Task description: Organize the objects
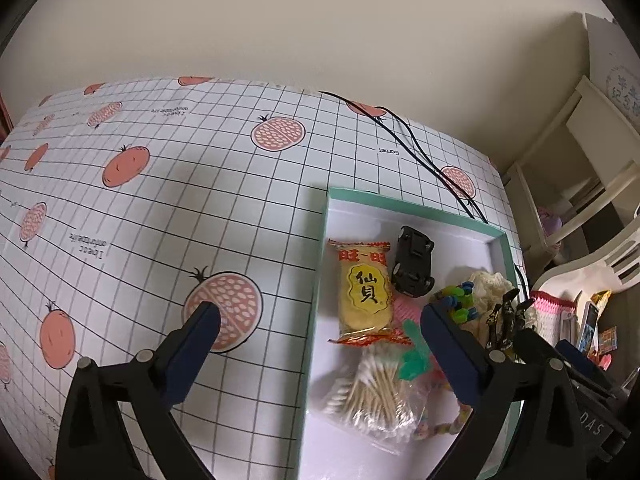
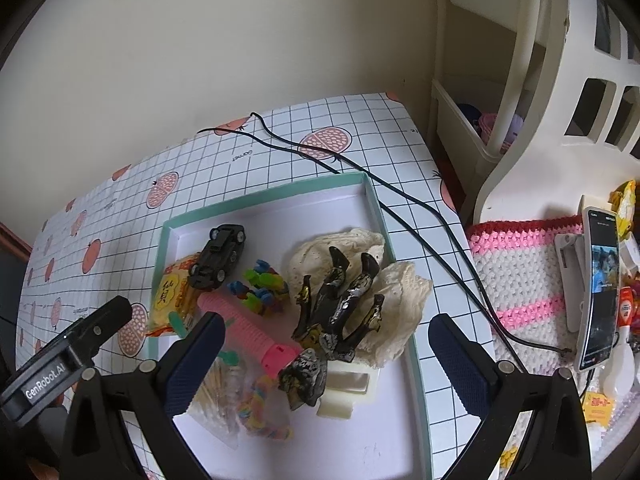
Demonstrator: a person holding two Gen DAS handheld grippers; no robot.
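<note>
A shallow white box with a teal rim point(image 1: 412, 210) point(image 2: 264, 196) lies on the checked tablecloth. In it are a yellow rice-cracker packet point(image 1: 364, 294) point(image 2: 170, 296), a black toy car point(image 1: 414, 266) point(image 2: 218, 256), a bag of cotton swabs point(image 1: 372, 396), a pink comb point(image 2: 248, 330), small colourful clips point(image 2: 262, 286), a black hair claw point(image 2: 340, 304) and cream lace cloth point(image 2: 400, 304). My left gripper point(image 1: 320, 316) hangs open over the box's left rim, holding nothing. My right gripper point(image 2: 326, 328) stands open above the hair claw and comb, also empty.
Two black cables point(image 2: 400, 196) run across the table past the box's far corner. A pink-and-white crocheted mat point(image 2: 520, 272) with a phone on a stand point(image 2: 598, 292) sits to the right. A cream chair point(image 2: 520, 92) stands beyond the table edge.
</note>
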